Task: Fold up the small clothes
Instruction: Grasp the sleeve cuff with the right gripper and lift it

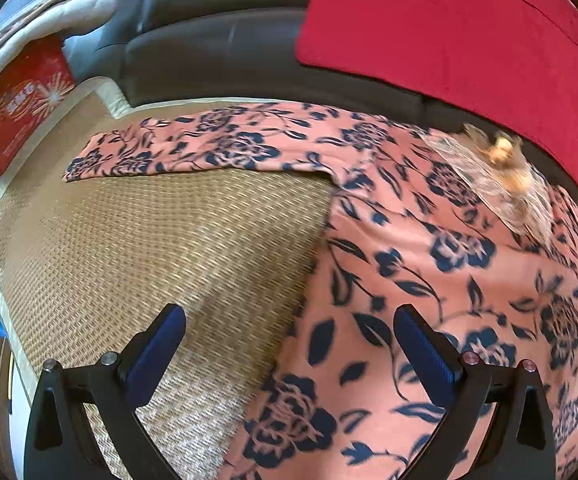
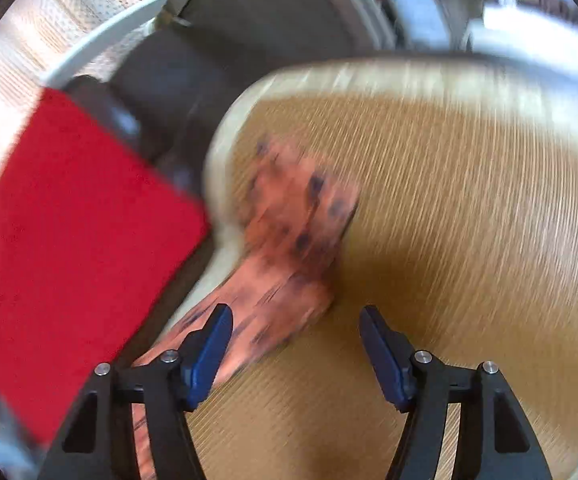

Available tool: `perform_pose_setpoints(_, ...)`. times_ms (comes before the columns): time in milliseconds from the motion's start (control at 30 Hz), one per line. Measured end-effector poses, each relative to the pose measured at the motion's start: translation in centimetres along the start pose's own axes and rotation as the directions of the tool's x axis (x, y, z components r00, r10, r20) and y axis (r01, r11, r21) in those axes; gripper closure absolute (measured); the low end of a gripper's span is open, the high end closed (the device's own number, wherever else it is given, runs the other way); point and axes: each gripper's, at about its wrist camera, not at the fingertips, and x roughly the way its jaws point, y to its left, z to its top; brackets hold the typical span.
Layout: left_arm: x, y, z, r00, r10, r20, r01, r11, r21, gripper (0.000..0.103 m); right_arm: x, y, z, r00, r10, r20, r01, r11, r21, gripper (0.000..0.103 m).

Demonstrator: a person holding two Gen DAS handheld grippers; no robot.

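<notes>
Both tools hang spread wide with nothing between their blue pads. The left tool [image 1: 289,344] hovers over the near edge of the floral garment [image 1: 429,248], one finger above the cloth, the other above the woven mat [image 1: 137,248]. That garment lies spread on the mat, a sleeve [image 1: 193,148] stretched away from it toward the red box [image 1: 17,104]. To fold well, I'd say pinch that near hem cleanly, one layer only, and carry it flat across. The right tool [image 2: 295,344] tilts down over the mat, blurred, just beside a narrow floral strip [image 2: 289,248]. Beyond the mat: dark sofa [image 1: 217,40], red cloth [image 1: 441,32].
</notes>
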Motion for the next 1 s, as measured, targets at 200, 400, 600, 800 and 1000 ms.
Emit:
perform_pose_setpoints(200,1.3,0.5,0.6,1.000,-0.016,0.008,0.017,1.000,-0.023,0.000,3.7,3.5,1.9,0.975,-0.218,0.045,0.222,0.966,-0.132,0.034)
perform_pose_setpoints(400,1.2,2.7,0.5,0.999,-0.019,0.044,0.021,0.999,-0.049,0.000,4.5,6.1,2.6,0.979,-0.198,-0.042,0.191,0.974,-0.124,0.093)
perform_pose_setpoints(600,0.9,6.7,0.7,0.996,-0.018,0.085,0.029,0.992,-0.125,0.000,-5.5,20.4,-0.1,0.981,0.193,-0.020,-0.190,0.933,-0.306,0.093)
perform_pose_setpoints(800,-0.8,9.5,0.6,0.991,-0.028,0.131,0.052,0.981,-0.186,0.000,-14.8,35.9,-12.2,0.807,0.562,-0.184,-0.586,0.716,-0.380,0.093)
perform_pose_setpoints(1000,-2.0,9.3,1.6,0.983,-0.086,0.160,0.115,0.976,-0.186,0.000,-12.3,42.9,-26.2,0.623,0.658,-0.422,-0.777,0.584,-0.237,0.088)
